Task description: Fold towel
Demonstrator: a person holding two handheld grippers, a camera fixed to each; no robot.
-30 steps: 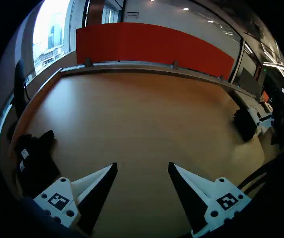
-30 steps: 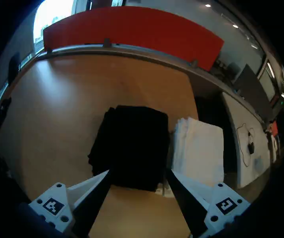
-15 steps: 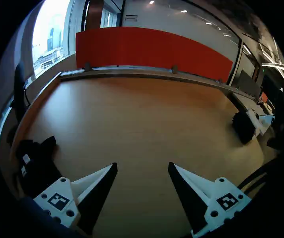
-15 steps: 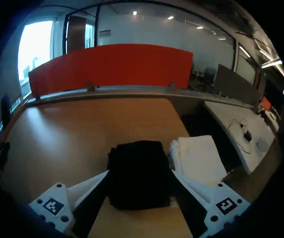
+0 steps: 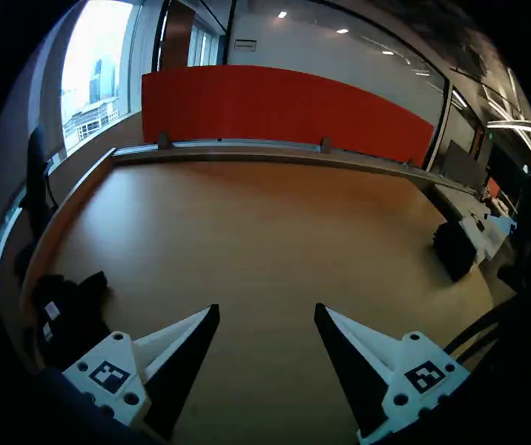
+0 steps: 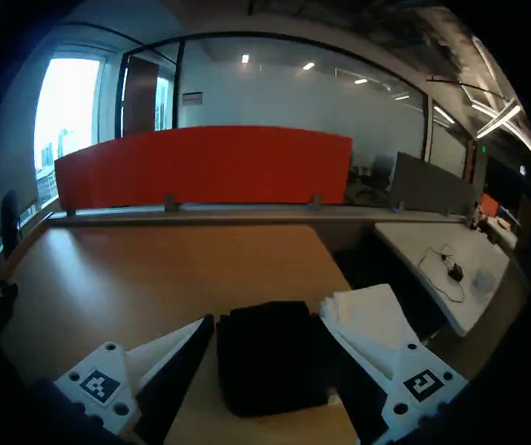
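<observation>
In the right gripper view a folded black towel stack (image 6: 273, 356) lies on the wooden table (image 6: 132, 282), with a folded white towel stack (image 6: 365, 315) beside it on its right. My right gripper (image 6: 262, 326) hangs open just above the black stack, its fingers not pressing on it. In the left gripper view my left gripper (image 5: 265, 315) stands open over bare wood, nothing between its fingers. A crumpled black cloth (image 5: 69, 315) lies at the table's left edge near that gripper. The black stack (image 5: 454, 248) and the white stack (image 5: 488, 230) appear far off at the right.
A red partition (image 5: 280, 100) runs along the table's far edge. A dark office chair (image 5: 35, 178) stands left of the table, windows behind it. A neighbouring white desk (image 6: 451, 267) with a cable and small items lies to the right.
The right gripper has tilted up and drawn back, so the black and white stacks slid down in its view. The left gripper's view tilted up slightly. Both stay open.
</observation>
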